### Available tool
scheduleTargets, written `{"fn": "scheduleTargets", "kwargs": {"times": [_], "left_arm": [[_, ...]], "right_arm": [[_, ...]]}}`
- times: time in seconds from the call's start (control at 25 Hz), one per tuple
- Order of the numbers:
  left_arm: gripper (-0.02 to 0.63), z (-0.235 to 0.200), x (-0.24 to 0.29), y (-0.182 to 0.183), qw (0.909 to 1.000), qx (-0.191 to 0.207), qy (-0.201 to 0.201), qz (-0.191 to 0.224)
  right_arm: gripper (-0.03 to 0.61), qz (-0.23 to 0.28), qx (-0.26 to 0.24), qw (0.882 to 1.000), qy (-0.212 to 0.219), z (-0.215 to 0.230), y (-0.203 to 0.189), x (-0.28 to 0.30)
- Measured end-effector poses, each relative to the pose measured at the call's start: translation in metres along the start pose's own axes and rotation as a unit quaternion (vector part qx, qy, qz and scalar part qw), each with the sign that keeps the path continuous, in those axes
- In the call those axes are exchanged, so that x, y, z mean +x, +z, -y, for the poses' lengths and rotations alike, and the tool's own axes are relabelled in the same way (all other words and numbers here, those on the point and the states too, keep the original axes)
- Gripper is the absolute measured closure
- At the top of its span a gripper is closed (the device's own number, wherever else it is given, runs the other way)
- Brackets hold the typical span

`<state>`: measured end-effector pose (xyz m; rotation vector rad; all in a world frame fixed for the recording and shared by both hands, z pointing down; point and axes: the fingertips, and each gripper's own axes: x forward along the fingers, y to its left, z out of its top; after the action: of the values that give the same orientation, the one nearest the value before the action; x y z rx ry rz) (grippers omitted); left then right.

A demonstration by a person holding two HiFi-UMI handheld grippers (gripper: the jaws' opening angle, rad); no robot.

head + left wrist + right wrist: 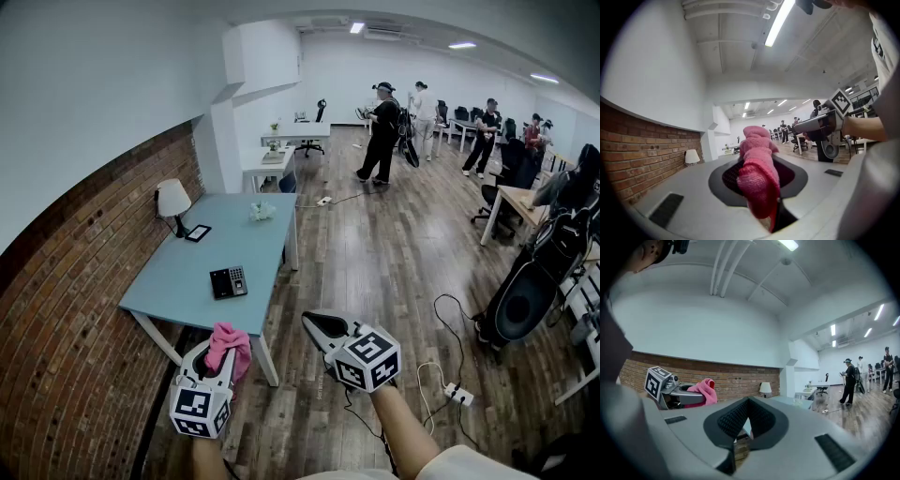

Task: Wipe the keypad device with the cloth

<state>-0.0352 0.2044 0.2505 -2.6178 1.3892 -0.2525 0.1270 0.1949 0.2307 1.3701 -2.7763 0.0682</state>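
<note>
The dark keypad device (228, 281) lies flat near the front of a light blue table (178, 272). My left gripper (223, 354) is low in the head view, short of the table's near edge, shut on a pink cloth (230, 344). In the left gripper view the cloth (757, 174) bulges out between the jaws. To its right my right gripper (315, 322) hovers over the wooden floor with its jaws together and nothing in them. The right gripper view shows the left gripper (679, 397) and the cloth (705, 390) at the left.
On the table's far part stand a white lamp (172, 200), a small black item (198, 232) and a clear ornament (262, 212). A brick wall (66, 309) runs along the left. A power strip (457, 394) with cables lies on the floor. Several people stand far off.
</note>
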Motion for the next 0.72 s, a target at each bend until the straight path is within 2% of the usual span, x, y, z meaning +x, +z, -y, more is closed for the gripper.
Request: {"fn": "scheduleTargets", "kwargs": {"times": [0.4, 0.6, 0.72], "left_arm": [[0.488, 0.020, 0.010, -0.004, 0.9999, -0.005, 0.006, -0.011], [0.488, 0.034, 0.017, -0.010, 0.9998, -0.010, 0.009, -0.017], [0.488, 0.041, 0.019, -0.010, 0.9996, -0.009, 0.014, -0.021]], "right_arm": [[0.569, -0.006, -0.005, 1.000, 0.005, 0.014, -0.005, -0.007], [0.568, 0.015, -0.002, 0.999, 0.046, 0.011, -0.005, -0.013], [0.568, 0.028, -0.010, 0.998, 0.054, 0.014, -0.003, -0.015]]}}
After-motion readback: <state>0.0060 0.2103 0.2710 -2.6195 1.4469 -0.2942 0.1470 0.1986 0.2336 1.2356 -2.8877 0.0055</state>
